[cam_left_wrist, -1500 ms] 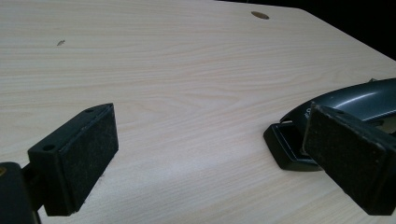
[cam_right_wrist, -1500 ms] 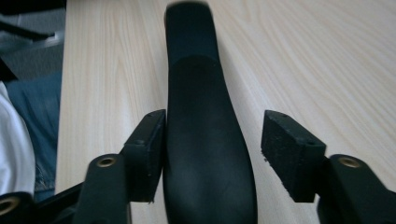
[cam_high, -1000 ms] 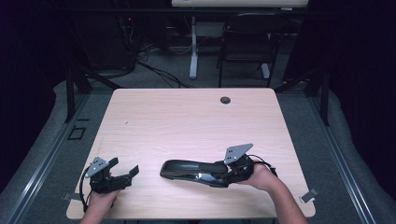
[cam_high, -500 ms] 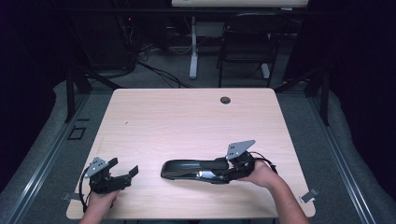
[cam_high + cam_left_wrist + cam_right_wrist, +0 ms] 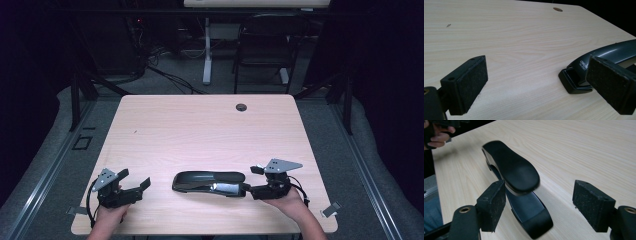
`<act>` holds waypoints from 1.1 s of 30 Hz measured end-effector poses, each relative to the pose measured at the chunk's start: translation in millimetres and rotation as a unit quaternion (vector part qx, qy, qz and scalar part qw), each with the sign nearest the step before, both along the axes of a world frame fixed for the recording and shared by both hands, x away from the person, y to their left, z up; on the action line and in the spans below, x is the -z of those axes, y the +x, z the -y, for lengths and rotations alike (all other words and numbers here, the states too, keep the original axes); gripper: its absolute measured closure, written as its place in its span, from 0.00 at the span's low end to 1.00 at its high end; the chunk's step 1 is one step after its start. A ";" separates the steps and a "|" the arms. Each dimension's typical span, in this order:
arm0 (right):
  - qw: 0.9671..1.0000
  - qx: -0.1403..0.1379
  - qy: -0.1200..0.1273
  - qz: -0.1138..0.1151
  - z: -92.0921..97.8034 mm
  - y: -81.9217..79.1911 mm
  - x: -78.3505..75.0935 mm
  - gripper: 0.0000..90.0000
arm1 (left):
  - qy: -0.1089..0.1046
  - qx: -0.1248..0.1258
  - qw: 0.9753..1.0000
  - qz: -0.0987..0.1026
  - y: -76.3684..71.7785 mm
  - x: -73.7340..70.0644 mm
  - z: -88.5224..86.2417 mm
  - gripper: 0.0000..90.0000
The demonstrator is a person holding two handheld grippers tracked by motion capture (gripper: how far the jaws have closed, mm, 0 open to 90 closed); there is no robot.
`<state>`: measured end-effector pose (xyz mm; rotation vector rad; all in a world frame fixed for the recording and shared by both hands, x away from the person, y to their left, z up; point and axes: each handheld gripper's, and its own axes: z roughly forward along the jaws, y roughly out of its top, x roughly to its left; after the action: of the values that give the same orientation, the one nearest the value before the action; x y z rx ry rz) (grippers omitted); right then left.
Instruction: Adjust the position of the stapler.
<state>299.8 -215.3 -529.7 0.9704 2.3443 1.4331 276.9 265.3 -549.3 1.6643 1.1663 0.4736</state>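
High view overhead facing forward, tool views low, close, all sharing the stapler (image 5: 209, 182).

The surface (image 5: 200, 130) looks like pale matt wood laminate. The stapler (image 5: 511, 170) seems smooth, slightly glossy black plastic. The right tool's (image 5: 544, 202) pads (image 5: 594, 202) are rough, grainy black.

Both hands came in over the desk's near edge. The left hand (image 5: 107, 216) sat at the near left corner and held the left gripper (image 5: 134, 186) low, jaws spread wide and aimed toward the desk's right edge. The right hand (image 5: 286, 201) sat toward the near right corner, holding the right gripper (image 5: 252, 181) level, jaws parted and aimed toward the left edge. The two grippers faced each other, well apart.
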 end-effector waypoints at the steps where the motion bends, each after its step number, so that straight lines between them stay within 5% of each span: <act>1: 1.000 0.007 -0.005 0.002 2.2 -1.0 0.4 0.31 | -0.001 0.001 1.000 0.000 0.0 -0.1 0.6 0.05; 7: 0.999 0.029 0.010 0.007 5.5 -11.4 6.0 0.42 | 0.000 0.002 1.000 -0.002 -0.2 0.6 1.6 0.05; 12: 1.000 0.008 0.012 0.004 6.4 -19.5 11.8 0.46 | -0.002 0.002 1.000 -0.002 -1.0 0.2 1.1 0.05; 15: 1.000 0.006 -0.003 0.002 6.7 -19.6 15.3 0.49 | -0.003 0.004 1.000 -0.002 -0.6 0.4 0.7 0.05; 18: 0.999 0.046 -0.024 -0.010 1.0 -14.6 23.3 0.55 | -0.003 0.005 1.000 -0.004 -0.1 0.8 1.0 0.05; 25: 0.996 0.069 -0.053 -0.006 -7.8 -12.0 30.3 0.66 | 0.002 0.013 1.000 -0.004 -1.0 0.1 4.9 0.05; 33: 0.996 0.074 -0.054 -0.007 -11.8 -10.6 32.9 0.82 | 0.002 0.017 1.000 -0.003 -1.1 0.6 7.3 0.05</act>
<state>289.2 -203.6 -562.6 1.1027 2.2791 1.2353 275.8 258.0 -549.9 1.6879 1.1403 0.4513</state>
